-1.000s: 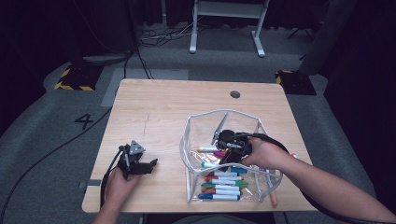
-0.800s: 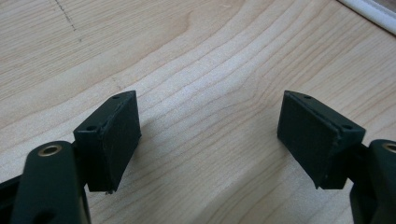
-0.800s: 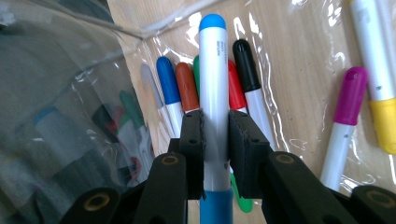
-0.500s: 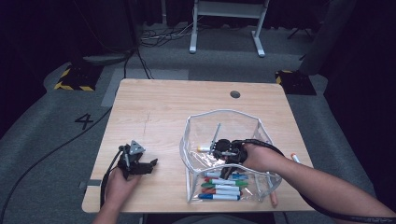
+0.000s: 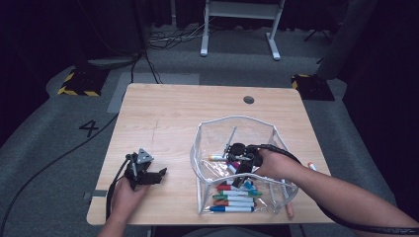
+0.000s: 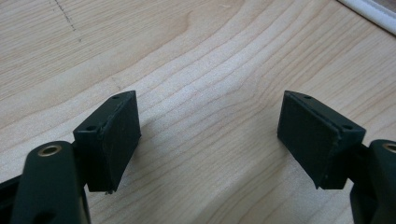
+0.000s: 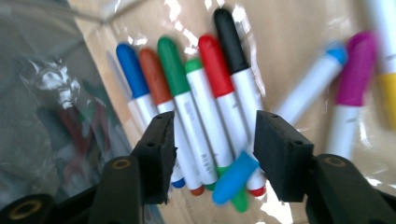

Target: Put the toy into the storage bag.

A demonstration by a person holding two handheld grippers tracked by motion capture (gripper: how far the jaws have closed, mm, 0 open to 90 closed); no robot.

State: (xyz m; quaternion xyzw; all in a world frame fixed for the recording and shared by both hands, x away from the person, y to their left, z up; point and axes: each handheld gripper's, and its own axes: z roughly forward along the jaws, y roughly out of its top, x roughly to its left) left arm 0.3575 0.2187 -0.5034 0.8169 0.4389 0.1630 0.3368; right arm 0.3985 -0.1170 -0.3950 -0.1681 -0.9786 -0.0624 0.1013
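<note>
Your right claw (image 7: pixel 212 154): spread, inside clear pouch (image 5: pixel 207 136) | markers (image 7: pixel 205 112) directly beneath, side by side, long axes running ahead between jaws | your left claw (image 5: pixel 148 175): released, empty on table (image 5: pixel 173 113), well left.

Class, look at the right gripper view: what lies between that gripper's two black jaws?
Between the open jaws of the right gripper lie capped markers side by side, with a blue cap nearest, inside the clear pouch.

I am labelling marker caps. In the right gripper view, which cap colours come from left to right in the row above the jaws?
Blue cap → brown cap → green cap → red cap → black cap.
</note>
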